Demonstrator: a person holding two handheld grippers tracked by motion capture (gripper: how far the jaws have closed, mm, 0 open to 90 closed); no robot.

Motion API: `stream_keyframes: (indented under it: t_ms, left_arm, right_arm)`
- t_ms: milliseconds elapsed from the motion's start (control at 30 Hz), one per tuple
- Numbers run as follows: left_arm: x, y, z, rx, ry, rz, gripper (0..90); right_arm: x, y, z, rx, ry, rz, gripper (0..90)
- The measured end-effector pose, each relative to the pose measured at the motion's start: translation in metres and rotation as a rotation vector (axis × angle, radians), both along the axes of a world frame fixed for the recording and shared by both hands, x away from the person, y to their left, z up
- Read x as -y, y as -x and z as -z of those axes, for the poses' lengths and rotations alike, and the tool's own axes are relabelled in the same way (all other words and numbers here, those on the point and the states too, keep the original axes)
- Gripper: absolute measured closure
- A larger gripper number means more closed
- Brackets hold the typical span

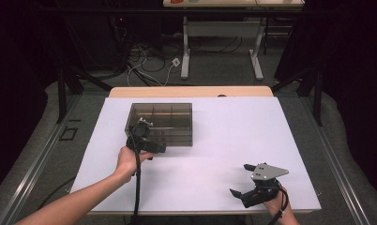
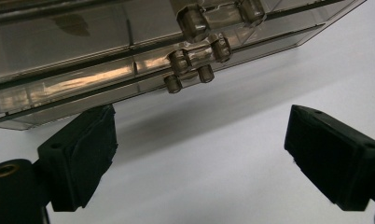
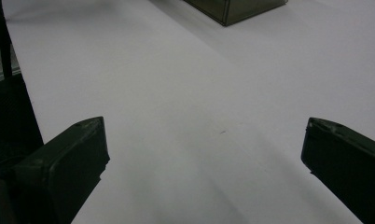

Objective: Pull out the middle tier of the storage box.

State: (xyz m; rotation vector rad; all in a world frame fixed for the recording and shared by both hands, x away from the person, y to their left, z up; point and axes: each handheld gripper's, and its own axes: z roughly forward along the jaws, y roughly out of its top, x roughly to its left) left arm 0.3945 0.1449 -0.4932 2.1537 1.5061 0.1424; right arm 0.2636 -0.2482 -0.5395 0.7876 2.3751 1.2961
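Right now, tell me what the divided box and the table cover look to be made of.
The divided box: likely smoke-tinted clear plastic, glossy; its partitions show through and the walls catch reflections in the left gripper view. The table cover: a white matte sheet, perhaps paper or laminate; it shows no glare. I can't tell which.

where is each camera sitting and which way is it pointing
High view: above the person's side, looking forward and down at the table; both forearms, left gripper and right gripper show.
Left gripper view: on the left gripper, facing the box close up; open jaws.
Right gripper view: on the right gripper, low, looking across the table; open jaws.
Shared: all show the box.
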Motion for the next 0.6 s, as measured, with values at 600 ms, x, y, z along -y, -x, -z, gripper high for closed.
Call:
stream_keyframes:
  t_ms: [600]
  left_arm:
    - [0.011, -0.009, 0.002, -0.021, -0.005, -0.051, 19.8]
  right_arm:
    - [-0.001, 0.001, 0.000, 0.004, 0.006, -0.006, 0.0]
